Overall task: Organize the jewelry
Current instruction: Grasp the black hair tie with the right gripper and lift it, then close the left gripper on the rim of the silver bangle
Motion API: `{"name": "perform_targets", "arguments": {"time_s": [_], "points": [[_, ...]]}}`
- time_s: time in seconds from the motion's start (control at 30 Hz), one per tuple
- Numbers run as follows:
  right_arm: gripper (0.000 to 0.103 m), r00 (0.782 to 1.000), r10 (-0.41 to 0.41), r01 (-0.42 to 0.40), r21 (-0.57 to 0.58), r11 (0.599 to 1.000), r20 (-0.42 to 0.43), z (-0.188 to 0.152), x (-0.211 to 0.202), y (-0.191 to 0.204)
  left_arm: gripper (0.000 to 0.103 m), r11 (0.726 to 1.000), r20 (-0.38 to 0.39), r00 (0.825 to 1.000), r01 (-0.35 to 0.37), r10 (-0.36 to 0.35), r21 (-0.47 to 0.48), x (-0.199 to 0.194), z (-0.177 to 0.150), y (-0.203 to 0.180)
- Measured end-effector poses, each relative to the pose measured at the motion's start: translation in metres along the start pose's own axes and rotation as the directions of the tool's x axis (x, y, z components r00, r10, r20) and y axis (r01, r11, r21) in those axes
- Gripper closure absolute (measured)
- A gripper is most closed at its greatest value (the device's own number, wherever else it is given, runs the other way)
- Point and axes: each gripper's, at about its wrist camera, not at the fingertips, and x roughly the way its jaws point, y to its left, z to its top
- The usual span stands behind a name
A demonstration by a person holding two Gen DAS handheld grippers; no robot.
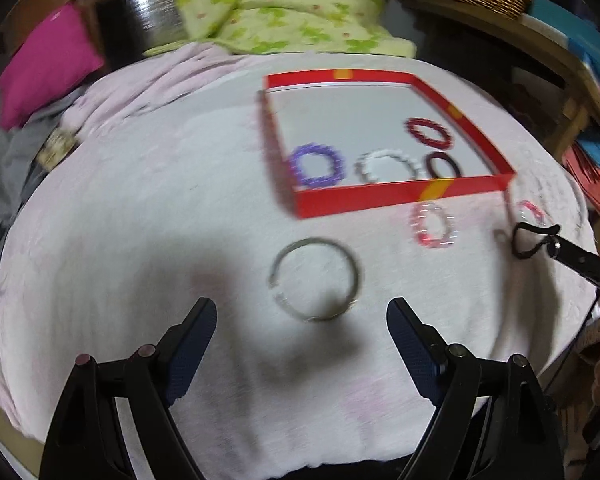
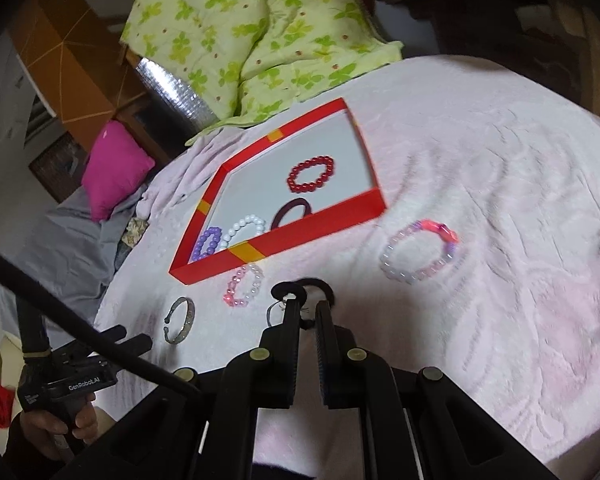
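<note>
Pale pink bedding (image 2: 480, 184) covered the bed on which the jewelry was spread, with a green floral quilt (image 2: 236, 40) and a magenta pillow (image 2: 114, 168) seen at its far edge. A red tray (image 2: 320, 216) was laid on the bedding, and four pieces were already held in it: a red bead bracelet (image 2: 311, 173), a dark hair tie (image 2: 290, 213), a white bead bracelet (image 2: 242, 229) and a purple bead bracelet (image 2: 207, 243).

Outside the tray, a pink bead bracelet (image 2: 243, 285) was found just beside its near wall, a lilac bead bracelet (image 2: 420, 256) well apart to the right, and a silver bangle (image 1: 314, 278) in front of the left hand-held gripper (image 1: 302, 316), whose fingers were spread wide with nothing between them.

The right hand-held gripper (image 2: 309, 308) was clenched on a black hair tie (image 2: 302, 289), which was pinched at one side of its loop and lifted near the tray's corner.

The hair tie was judged light, soft and elastic, so any point of the loop would serve for a hold. The bangle was judged stiff, smooth and likely slippery; a pinch across its band, away from the open gap, was thought safest. The bead bracelets were expected to sag and roll if taken loosely.
</note>
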Motion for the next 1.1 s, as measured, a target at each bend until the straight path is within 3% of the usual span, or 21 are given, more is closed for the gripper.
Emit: {"name": "perform_targets", "arguments": {"time_s": [0.1, 0.27, 0.5, 0.7, 0.83, 0.93, 1.0, 1.07, 1.1], "points": [[0.094, 1.000, 0.002, -0.002, 0.016, 1.000, -0.004, -0.003, -0.001, -0.003, 0.016, 0.999, 0.000, 0.999, -0.042, 0.042, 0.027, 0.005, 0.003, 0.001], [0.094, 1.000, 0.006, -0.006, -0.001, 1.000, -0.013, -0.007, 0.001, 0.000, 0.016, 0.999, -0.051, 0.999, -0.021, 0.019, -0.048, 0.020, 0.000, 0.012], [0.094, 0.999, 0.021, -0.021, -0.015, 1.000, -0.029, -0.012, 0.007, 0.007, 0.016, 0.999, -0.028, 0.998, -0.050, 0.050, 0.019, 0.035, 0.005, -0.001], [0.094, 1.000, 0.011, -0.011, -0.013, 1.000, -0.025, -0.011, 0.005, 0.006, 0.016, 0.998, -0.037, 0.998, -0.043, 0.045, 0.052, 0.056, 0.009, 0.001], [0.094, 0.999, -0.006, 0.005, -0.016, 1.000, -0.034, -0.011, 0.008, 0.008, 0.016, 0.999, -0.023, 1.000, -0.004, 0.004, 0.039, 0.057, 0.005, 0.006], [0.087, 0.998, -0.044, 0.044, -0.013, 0.999, -0.050, -0.009, 0.015, 0.008, 0.017, 0.999, -0.020, 0.999, 0.028, -0.028, 0.018, 0.058, 0.004, 0.009], [0.079, 0.996, -0.062, 0.061, -0.015, 0.998, -0.062, -0.008, 0.022, 0.007, 0.027, 0.999, -0.011, 0.999, 0.045, -0.044, 0.019, 0.056, 0.002, 0.010], [0.064, 0.994, -0.087, 0.086, -0.022, 0.996, -0.069, -0.006, 0.029, 0.007, 0.034, 0.998, -0.002, 0.999, 0.055, -0.055, 0.030, 0.054, 0.002, 0.009], [0.063, 0.994, -0.090, 0.089, -0.029, 0.996, -0.069, -0.006, 0.031, 0.008, 0.037, 0.998, 0.000, 0.998, 0.058, -0.058, 0.036, 0.053, 0.002, 0.008]]}}
